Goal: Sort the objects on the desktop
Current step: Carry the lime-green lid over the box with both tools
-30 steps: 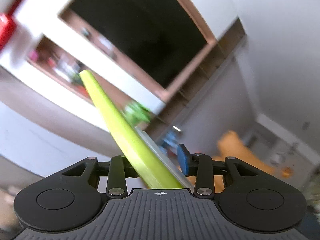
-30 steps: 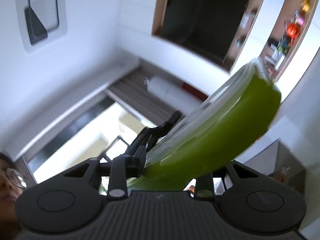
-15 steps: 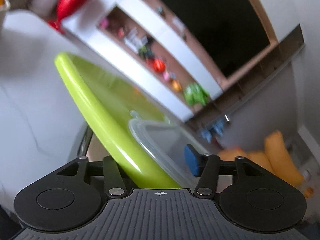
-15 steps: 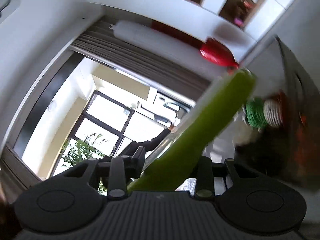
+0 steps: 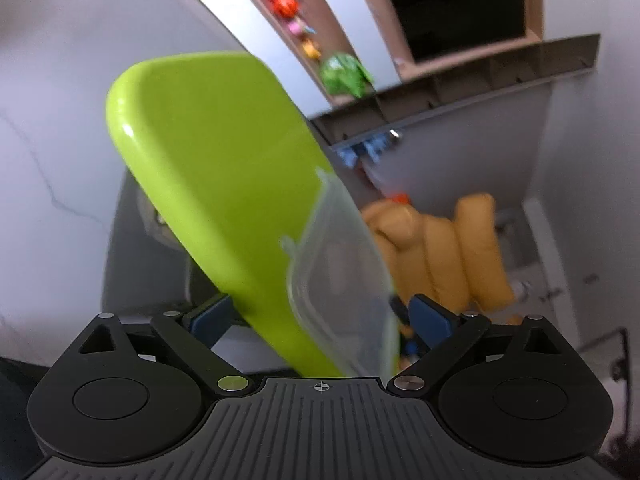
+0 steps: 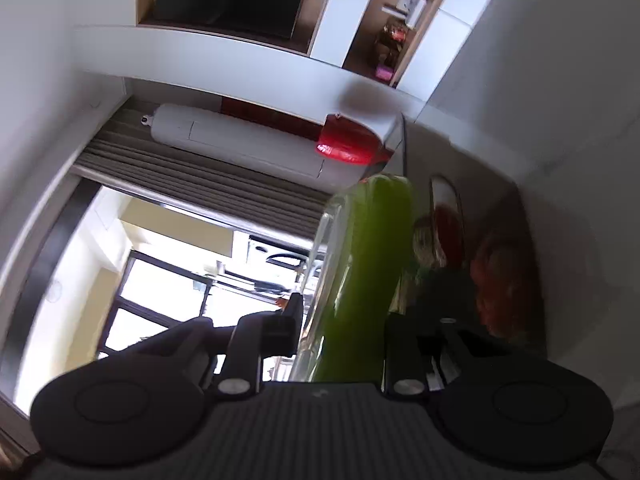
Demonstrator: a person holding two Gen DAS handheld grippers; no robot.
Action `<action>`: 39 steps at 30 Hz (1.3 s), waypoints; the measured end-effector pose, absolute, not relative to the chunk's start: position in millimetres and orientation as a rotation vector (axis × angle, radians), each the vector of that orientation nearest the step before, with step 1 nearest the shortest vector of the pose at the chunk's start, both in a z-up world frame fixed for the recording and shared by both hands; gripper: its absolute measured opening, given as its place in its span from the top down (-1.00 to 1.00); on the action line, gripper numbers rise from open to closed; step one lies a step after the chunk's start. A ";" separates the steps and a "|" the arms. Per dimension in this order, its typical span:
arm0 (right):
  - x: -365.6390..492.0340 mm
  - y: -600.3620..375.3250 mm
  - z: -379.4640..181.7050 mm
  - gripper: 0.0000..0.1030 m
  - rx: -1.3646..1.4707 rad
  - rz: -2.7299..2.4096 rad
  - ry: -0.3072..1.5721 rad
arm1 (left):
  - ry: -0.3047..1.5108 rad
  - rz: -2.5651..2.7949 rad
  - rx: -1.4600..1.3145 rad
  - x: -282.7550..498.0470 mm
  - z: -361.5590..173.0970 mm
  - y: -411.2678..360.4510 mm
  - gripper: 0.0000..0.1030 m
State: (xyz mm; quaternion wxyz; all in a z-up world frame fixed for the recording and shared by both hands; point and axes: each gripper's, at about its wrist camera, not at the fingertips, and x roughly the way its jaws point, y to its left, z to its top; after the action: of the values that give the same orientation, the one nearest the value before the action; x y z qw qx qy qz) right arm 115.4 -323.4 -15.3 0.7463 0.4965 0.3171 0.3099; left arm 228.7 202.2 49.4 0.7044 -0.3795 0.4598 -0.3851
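A lime-green tray [image 5: 216, 168] with a clear plastic lid [image 5: 344, 292] against it sits between the fingers of my left gripper [image 5: 320, 320], tilted up and to the left. The left jaws stand wide, with gaps beside the tray. In the right wrist view the same green tray [image 6: 372, 264] and the clear lid [image 6: 320, 280] stand edge-on between the fingers of my right gripper [image 6: 340, 320], which press on them. Both grippers are raised off the desk and rolled sideways.
Left wrist view: white wall, shelf with small toys [image 5: 288, 4], orange cushions [image 5: 452, 248], grey cabinet [image 5: 460, 92]. Right wrist view: white and red air conditioner [image 6: 256, 144], bright window [image 6: 168, 280], dark blurred objects [image 6: 500, 264] at right.
Both grippers have swung and rolled with the tray. The tray's broad face now shows in the left view and only its edge in the right view. The left jaws have widened.
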 end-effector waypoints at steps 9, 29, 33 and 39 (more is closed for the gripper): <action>141.4 -309.0 4.4 0.30 0.935 0.553 0.724 | 0.874 -0.325 -0.683 265.4 74.2 250.4 -0.96; 98.2 -338.2 2.1 -0.53 0.889 0.362 0.820 | 1.005 -0.432 -0.870 330.0 1.6 190.7 -0.27; 75.2 -347.4 -13.4 -0.53 0.996 0.353 0.753 | 0.977 -0.430 -0.879 327.8 0.9 189.6 -0.21; 45.8 -346.8 -3.0 0.06 0.960 0.345 0.648 | 0.917 -0.404 -0.816 303.1 14.5 189.2 -0.16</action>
State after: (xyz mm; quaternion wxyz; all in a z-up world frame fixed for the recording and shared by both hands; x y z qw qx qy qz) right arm 45.8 -346.8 -3.0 0.8228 0.4514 0.3048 0.1622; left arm 303.1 189.2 14.5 0.7983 -0.3803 0.4274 -0.1883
